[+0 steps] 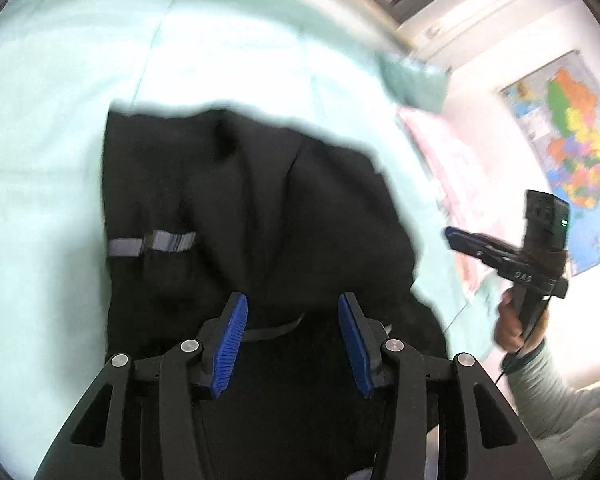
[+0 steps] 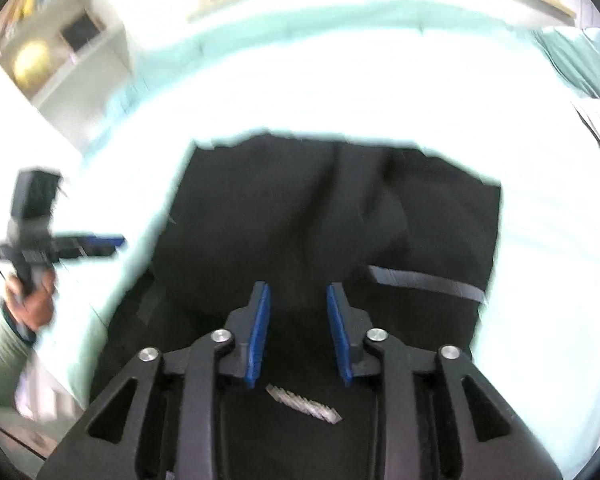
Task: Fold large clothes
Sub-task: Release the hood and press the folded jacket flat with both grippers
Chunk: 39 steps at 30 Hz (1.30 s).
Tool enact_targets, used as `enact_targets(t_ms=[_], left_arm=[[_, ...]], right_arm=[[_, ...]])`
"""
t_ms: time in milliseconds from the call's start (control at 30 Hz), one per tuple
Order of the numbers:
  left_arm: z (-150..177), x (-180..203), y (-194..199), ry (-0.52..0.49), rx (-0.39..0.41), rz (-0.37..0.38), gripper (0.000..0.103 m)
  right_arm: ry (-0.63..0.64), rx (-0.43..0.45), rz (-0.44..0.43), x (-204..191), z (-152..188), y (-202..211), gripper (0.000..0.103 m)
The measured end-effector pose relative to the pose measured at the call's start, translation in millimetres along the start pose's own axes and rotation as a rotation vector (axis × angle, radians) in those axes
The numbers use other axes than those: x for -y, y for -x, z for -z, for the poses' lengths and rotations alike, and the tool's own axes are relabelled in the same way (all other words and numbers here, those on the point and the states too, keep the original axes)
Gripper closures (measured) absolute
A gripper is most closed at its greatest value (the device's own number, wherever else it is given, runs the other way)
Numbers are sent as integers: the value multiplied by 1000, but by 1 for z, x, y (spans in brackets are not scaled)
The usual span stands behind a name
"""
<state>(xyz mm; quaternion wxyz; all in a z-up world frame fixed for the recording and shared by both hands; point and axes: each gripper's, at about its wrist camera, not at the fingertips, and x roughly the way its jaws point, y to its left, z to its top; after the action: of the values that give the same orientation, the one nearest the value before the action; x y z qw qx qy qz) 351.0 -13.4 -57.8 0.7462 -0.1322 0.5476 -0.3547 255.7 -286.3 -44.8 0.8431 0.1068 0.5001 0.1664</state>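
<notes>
hovering over the black garment point(image 1: 260, 208), the left gripper point(image 1: 292, 336) has its blue pads point(image 1: 230, 344) spread apart with nothing pinched between them, only dark cloth lying below. the right gripper point(image 2: 298, 328) hangs the same way in its own view, pads parted over the same cloth, holding nothing. the garment is heaped on a pale green bed sheet point(image 1: 60, 160), straight ahead of and beneath both tools; blur and bunching hide its long axis. a grey stripe point(image 1: 152, 242) marks its left side, a white label point(image 2: 304, 404) sits close under the right tool. neither hand looks clearly nearer. beyond the far hem point(image 2: 340, 138) the sheet runs bare, good room to spread or fold; pillows point(image 1: 444, 152) and a wall map point(image 1: 576, 148) bound the right.
</notes>
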Motion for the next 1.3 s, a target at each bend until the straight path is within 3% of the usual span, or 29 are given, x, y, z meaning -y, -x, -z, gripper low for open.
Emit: enact_targets(t_ms=[67, 100, 200, 333, 400, 433, 500, 600, 700, 800, 900, 1000, 1100, 1167, 1300], left_arm=[[-25, 14, 0, -6, 53, 34, 48], [-35, 18, -5, 3, 60, 40, 47], [-56, 23, -45, 21, 8, -13, 47], [-42, 2, -100, 71, -124, -71, 47], [-20, -15, -124, 99, -180, -111, 56], [-9, -23, -134, 101, -199, -134, 66], [8, -36, -143, 122, -189, -115, 67], [9, -46, -136, 175, -162, -64, 66], [11, -37, -117, 148, -145, -69, 66], [20, -18, -89, 95, -115, -73, 66], [33, -4, -67, 80, -78, 9, 66], [44, -1, -71, 81, -87, 50, 64], [54, -24, -112, 171, -157, 68, 64], [62, -45, -129, 252, -156, 103, 66], [66, -64, -130, 344, -163, 168, 69]], right_arm=[[-28, 30, 11, -13, -17, -8, 50], [-41, 28, 20, -18, -26, -20, 50], [-89, -26, 29, -22, -37, -67, 50], [-21, -194, 169, -26, 2, -133, 50], [33, -262, 207, -24, 33, -155, 50], [85, -241, 220, -25, 49, -158, 48], [112, -192, 205, -26, 68, -157, 39], [58, -185, 177, -22, 70, -152, 38], [23, -178, 153, -29, 64, -134, 38], [78, -124, 150, -52, 62, -103, 38], [134, -91, 148, -75, 68, -87, 38], [175, -115, 151, -87, 75, -102, 38], [163, -170, 188, -77, 86, -135, 38], [146, -187, 178, -56, 89, -159, 38], [120, -207, 145, -53, 86, -158, 38]])
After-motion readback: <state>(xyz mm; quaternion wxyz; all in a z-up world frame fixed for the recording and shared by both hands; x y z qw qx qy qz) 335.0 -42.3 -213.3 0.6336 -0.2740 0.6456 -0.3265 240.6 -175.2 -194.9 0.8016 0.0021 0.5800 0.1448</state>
